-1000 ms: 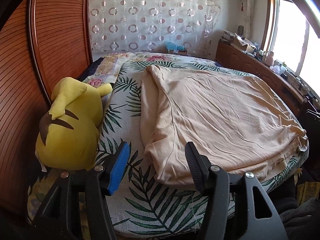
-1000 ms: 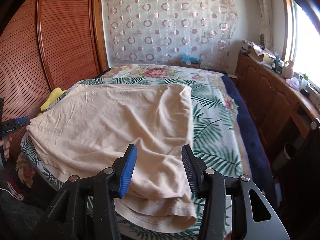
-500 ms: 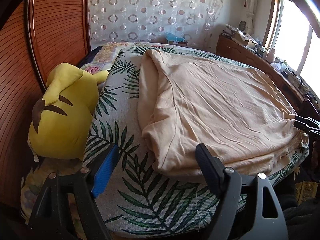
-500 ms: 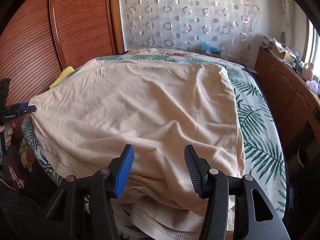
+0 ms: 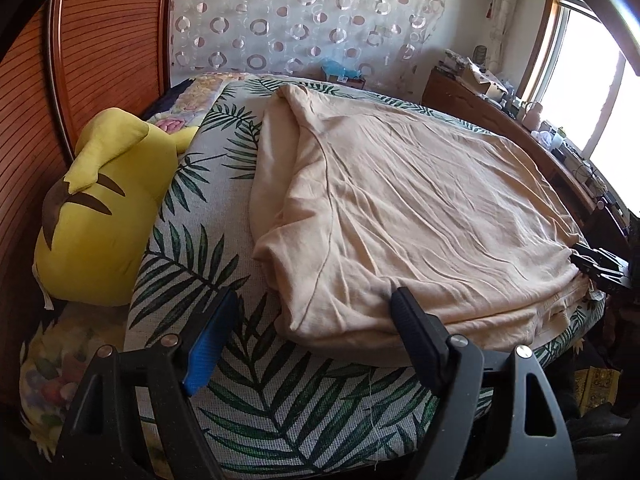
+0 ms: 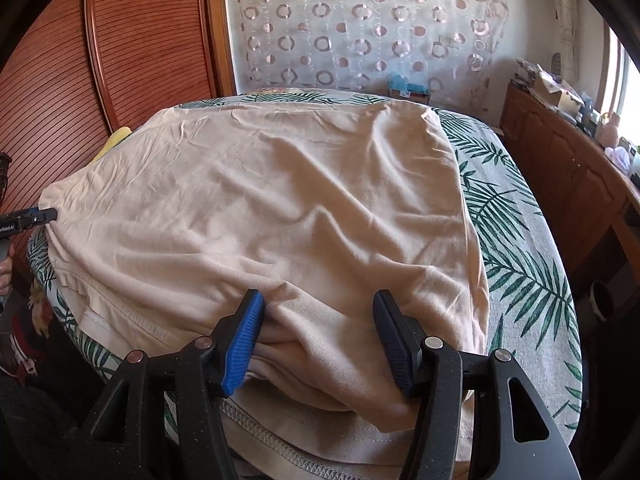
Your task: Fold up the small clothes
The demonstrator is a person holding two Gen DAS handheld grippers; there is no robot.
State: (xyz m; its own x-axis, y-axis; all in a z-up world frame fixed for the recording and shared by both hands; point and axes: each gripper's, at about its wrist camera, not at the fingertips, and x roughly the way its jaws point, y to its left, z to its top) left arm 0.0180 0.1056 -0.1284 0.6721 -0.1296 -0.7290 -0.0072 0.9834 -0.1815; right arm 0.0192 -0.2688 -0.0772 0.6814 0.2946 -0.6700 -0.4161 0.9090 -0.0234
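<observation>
A peach-beige garment [image 5: 404, 208] lies spread and folded in layers on a leaf-print bed; it also fills the right wrist view [image 6: 272, 208]. My left gripper [image 5: 308, 332] is open at the garment's near left corner, the jaws straddling its edge. My right gripper [image 6: 318, 332] is open with a bunched fold of the garment's near right edge between its jaws. The right gripper's tips show at the garment's far right edge in the left wrist view [image 5: 596, 264]. The left gripper's tip shows at the left edge in the right wrist view [image 6: 28, 218].
A yellow plush toy [image 5: 100, 208] lies on the bed's left side by the wooden wardrobe doors [image 5: 100, 48]. A wooden cabinet [image 6: 568, 160] with clutter runs along the right under the window. The leaf-print bed cover [image 5: 280, 396] shows around the garment.
Both grippers have moved forward and down onto the garment's near edge. The left gripper has opened wider. The right gripper's jaws now surround a fold of cloth.
</observation>
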